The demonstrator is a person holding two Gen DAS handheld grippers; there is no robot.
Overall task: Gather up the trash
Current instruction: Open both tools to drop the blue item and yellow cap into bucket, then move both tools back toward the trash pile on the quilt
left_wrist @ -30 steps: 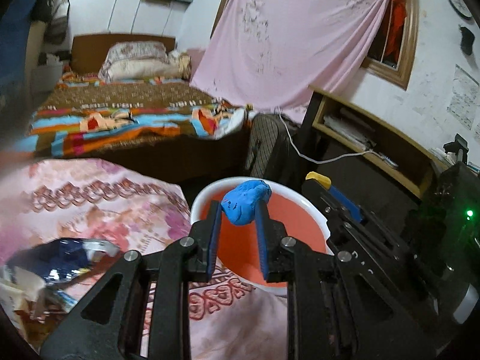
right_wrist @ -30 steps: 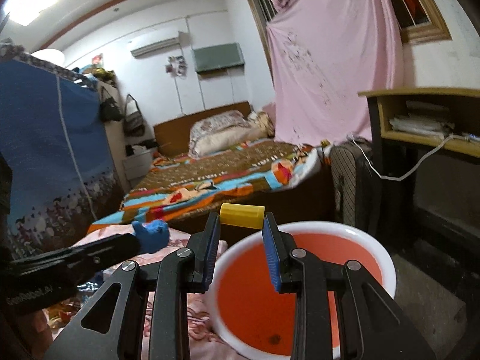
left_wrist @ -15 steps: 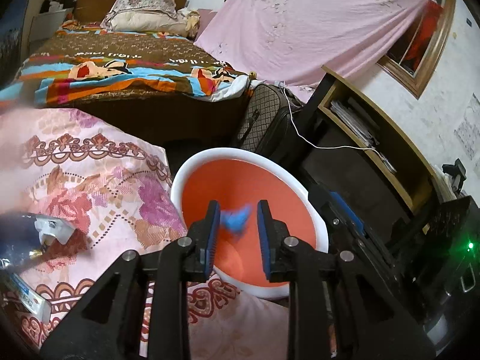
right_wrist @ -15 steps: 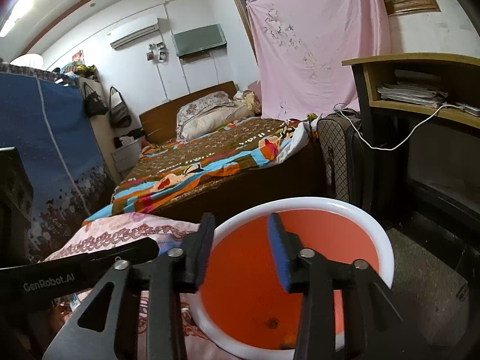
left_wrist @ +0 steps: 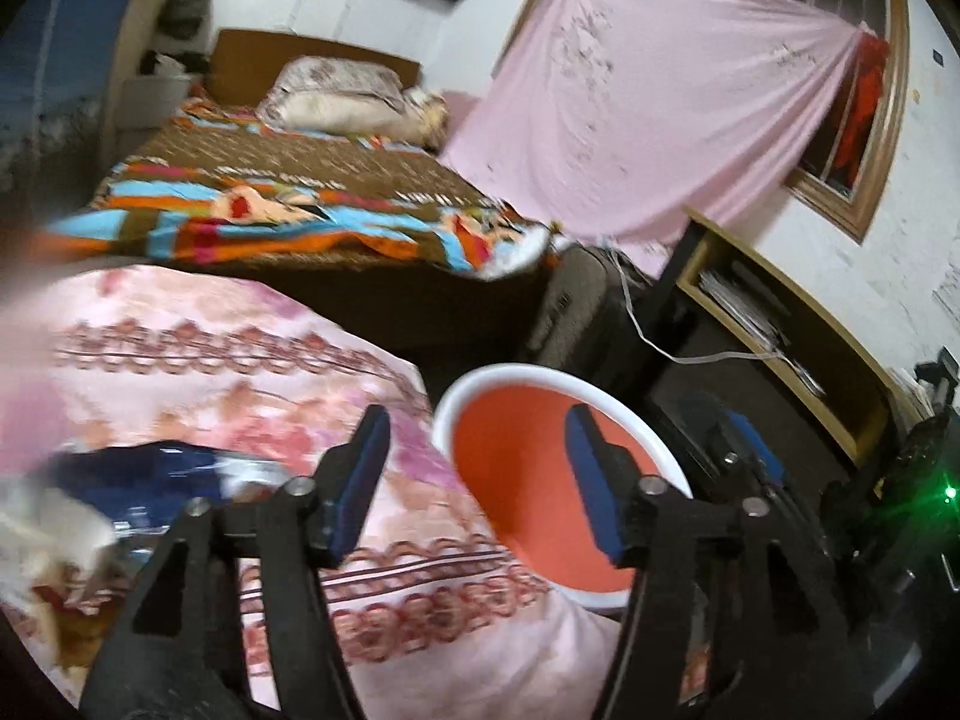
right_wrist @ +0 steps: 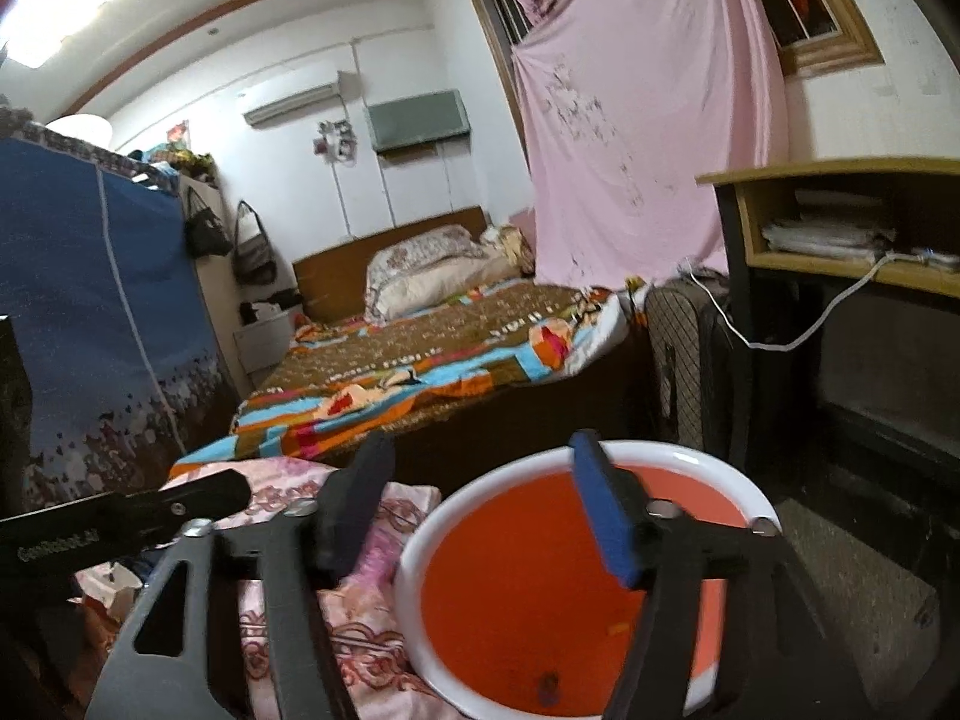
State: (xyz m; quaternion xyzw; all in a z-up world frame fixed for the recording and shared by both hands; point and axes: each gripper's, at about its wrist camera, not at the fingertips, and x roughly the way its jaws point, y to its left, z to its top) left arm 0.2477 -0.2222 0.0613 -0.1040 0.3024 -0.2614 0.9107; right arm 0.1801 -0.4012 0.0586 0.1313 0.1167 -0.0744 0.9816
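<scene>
Gaping with nothing between their blue pads, the left tongs [left_wrist: 474, 480] and right tongs [right_wrist: 480, 501] have just been opening over the round orange basin with a white rim [right_wrist: 708, 462], apparently to drop rubbish inside. Beside it, on the pink floral cloth [left_wrist: 198, 372], lies a crumpled blue foil wrapper [left_wrist: 144, 471], seemingly the next piece.

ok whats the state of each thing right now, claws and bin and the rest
left claw: open, nothing between the pads, has just been opening
right claw: open, empty, has just been opening, over the bin's near-left rim
orange bin: upright, lidless, small bits on the bottom
blue wrapper: lying on the floral cloth, crumpled, blurred
pink curtain: hung across the window
</scene>
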